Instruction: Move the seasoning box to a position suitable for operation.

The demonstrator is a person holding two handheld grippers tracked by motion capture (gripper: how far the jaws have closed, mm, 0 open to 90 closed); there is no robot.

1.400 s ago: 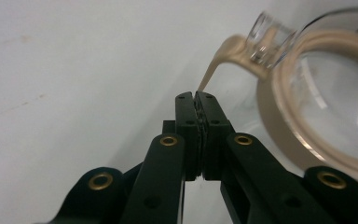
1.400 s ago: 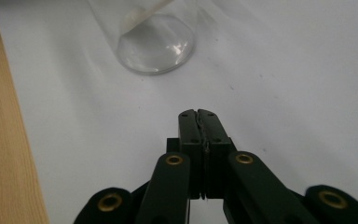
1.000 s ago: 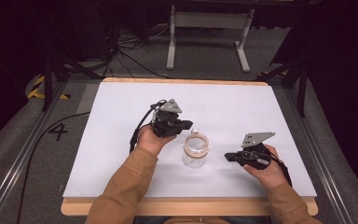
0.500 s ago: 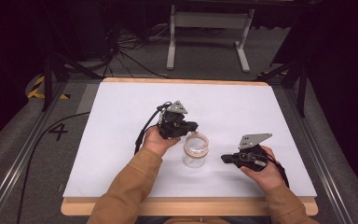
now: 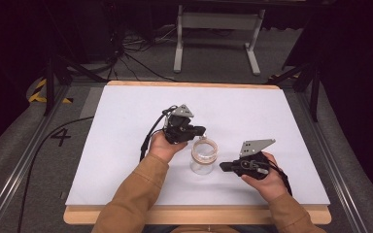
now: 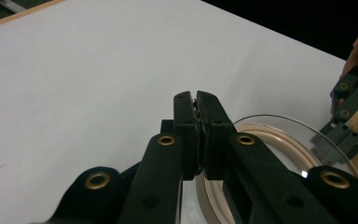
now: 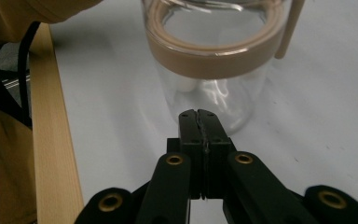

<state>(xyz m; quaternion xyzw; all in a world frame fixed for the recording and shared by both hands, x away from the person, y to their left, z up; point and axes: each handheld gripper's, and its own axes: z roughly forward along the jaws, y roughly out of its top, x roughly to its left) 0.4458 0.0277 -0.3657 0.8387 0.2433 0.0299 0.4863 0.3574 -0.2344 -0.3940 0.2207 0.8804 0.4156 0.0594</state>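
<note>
A clear glass jar (image 5: 203, 156) with a tan ring around its rim stands upright on the white table sheet (image 5: 126, 126). My left gripper (image 5: 202, 130) is shut with nothing in it, and its tips hover just above the far-left edge of the jar's mouth. In the left gripper view the closed jaws (image 6: 196, 100) cross over the jar rim (image 6: 279, 137). My right gripper (image 5: 223, 167) is shut too, low at the jar's right side. In the right gripper view its tips (image 7: 199, 115) are almost against the jar's lower wall (image 7: 214, 95), and a tan tab (image 7: 290, 28) hangs from the ring.
The white sheet covers a wooden table whose front edge (image 5: 194, 213) runs near the person's sleeves. A black cable (image 5: 148, 138) trails from the left gripper. A metal stand (image 5: 213, 29) and dark floor lie beyond the far edge.
The left gripper has shifted right and nearer, over the jar's rim. The right gripper has slid left towards the jar's side. The jar has stayed in place.
</note>
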